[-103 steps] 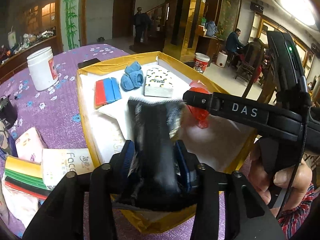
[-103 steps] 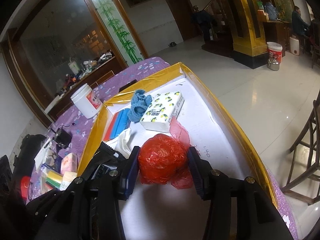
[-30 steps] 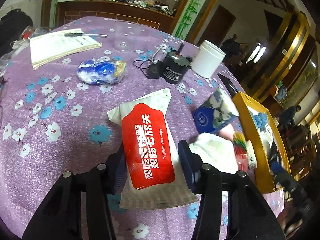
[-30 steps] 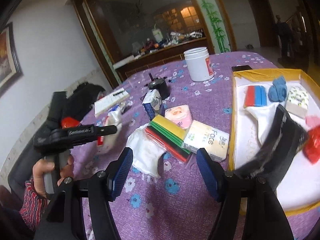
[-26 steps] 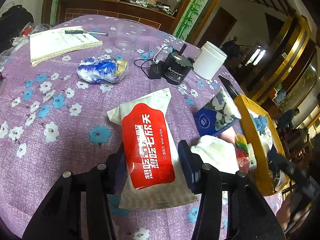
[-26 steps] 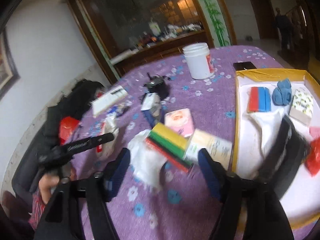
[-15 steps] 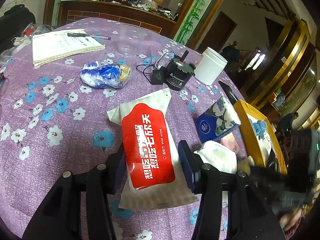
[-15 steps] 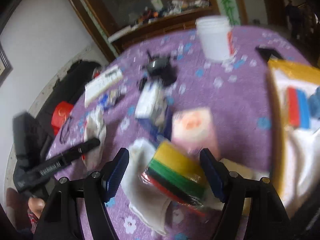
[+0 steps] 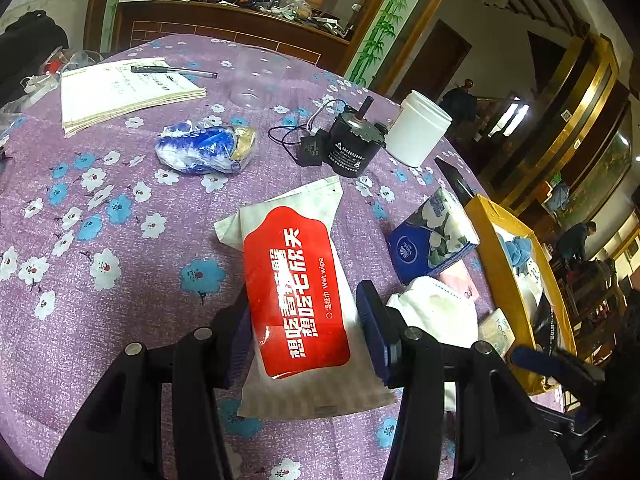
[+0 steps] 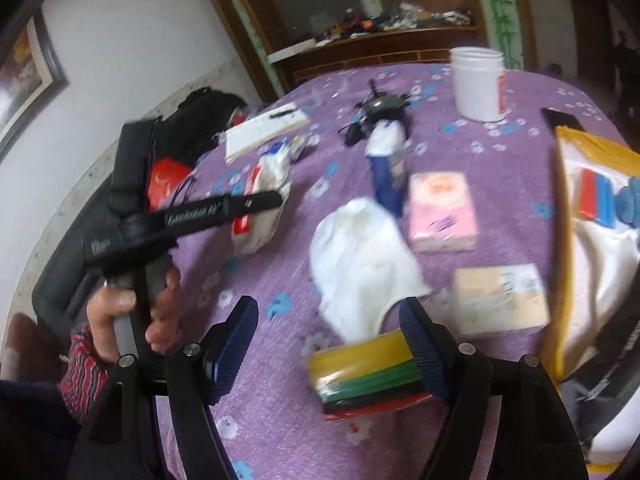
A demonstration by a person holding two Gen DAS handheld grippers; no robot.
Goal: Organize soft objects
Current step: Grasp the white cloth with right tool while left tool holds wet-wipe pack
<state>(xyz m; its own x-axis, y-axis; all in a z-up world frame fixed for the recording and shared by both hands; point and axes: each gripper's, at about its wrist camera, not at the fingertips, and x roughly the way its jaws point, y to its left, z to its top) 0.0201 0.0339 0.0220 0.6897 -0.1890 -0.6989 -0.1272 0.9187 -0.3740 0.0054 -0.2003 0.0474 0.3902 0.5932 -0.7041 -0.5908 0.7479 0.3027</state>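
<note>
Left tool (image 9: 304, 324) clamps wet-wipe pack (image 9: 298, 292); bare tablecloth (image 9: 100, 320) to its left.

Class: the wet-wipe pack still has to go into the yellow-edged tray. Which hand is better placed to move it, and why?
Left. The left gripper already has its fingers around the wet-wipe pack. The right gripper is open and empty, near the coloured stack.

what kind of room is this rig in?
Probably a large living or dining hall in a home, not a lab. A round table under a purple floral tablecloth, a dark wooden sideboard cluttered with household odds and ends, and gold-trimmed pillars opening onto a tiled hall.
</note>
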